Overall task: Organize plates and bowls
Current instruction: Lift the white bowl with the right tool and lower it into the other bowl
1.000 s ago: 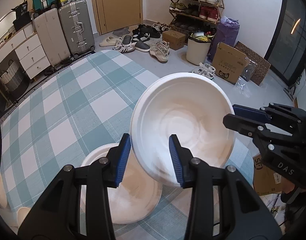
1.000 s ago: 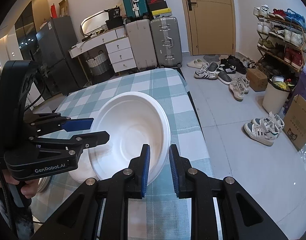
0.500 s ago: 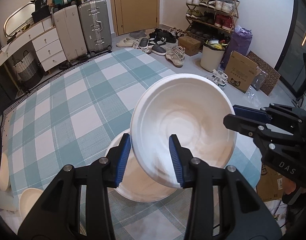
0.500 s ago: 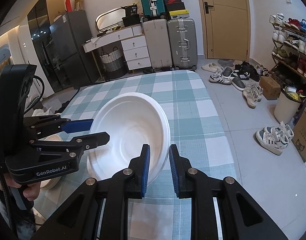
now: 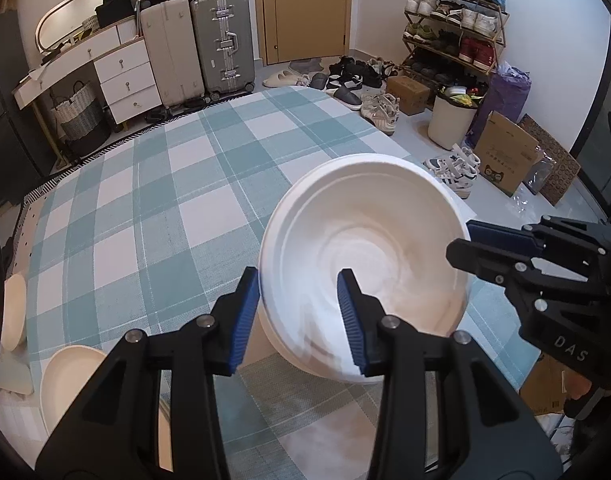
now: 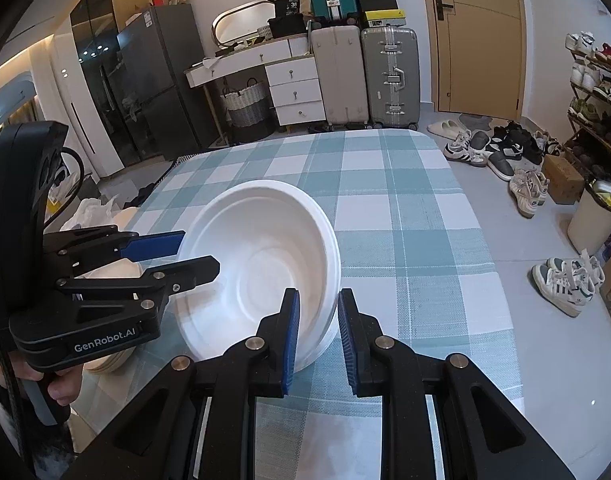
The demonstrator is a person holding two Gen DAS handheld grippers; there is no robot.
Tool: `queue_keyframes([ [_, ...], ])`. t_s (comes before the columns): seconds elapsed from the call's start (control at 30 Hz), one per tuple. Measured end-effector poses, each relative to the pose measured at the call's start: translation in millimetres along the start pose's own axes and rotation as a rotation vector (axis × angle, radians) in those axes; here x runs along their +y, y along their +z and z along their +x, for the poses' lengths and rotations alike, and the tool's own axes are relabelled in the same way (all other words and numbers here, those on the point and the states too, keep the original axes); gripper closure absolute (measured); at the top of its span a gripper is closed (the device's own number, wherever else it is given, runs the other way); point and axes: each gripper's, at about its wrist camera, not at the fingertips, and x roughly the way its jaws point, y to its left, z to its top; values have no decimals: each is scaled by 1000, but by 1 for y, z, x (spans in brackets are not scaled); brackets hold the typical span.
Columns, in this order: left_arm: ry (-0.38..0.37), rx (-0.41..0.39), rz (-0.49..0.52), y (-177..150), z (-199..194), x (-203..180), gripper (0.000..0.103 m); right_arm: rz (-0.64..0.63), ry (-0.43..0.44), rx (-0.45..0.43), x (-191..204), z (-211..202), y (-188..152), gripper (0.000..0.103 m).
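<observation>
A large white bowl (image 5: 365,256) is held tilted above the checked table (image 5: 153,200). My right gripper (image 6: 317,332) is shut on its near rim. My left gripper (image 5: 299,316) straddles the opposite rim with its blue pads spread apart, so it is open. The bowl also shows in the right wrist view (image 6: 261,268), with the left gripper (image 6: 197,254) at its left edge. A cream plate (image 5: 69,380) lies at the table's near left, and another dish (image 5: 13,312) sits at the left edge.
Stacked cream plates (image 6: 113,276) sit behind the left gripper. Beyond the table are suitcases (image 5: 221,48), a white drawer unit (image 5: 125,84), a shoe rack (image 5: 453,32), a bin (image 5: 451,120) and shoes on the floor.
Both grippers and the bowl have moved back towards the near table edge and swung left. The plate under the bowl has passed out of sight, and cream dishes have come into view at left.
</observation>
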Motion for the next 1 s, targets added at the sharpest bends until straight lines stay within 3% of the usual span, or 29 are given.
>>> queue_keyframes([
  [0.5,46,38,0,-1,35,2,67,4,6,51,-1,32,-2,83],
  [1.0,69,59,16,-2,60,1,67,-20,-45,85,2,52,-5,83],
])
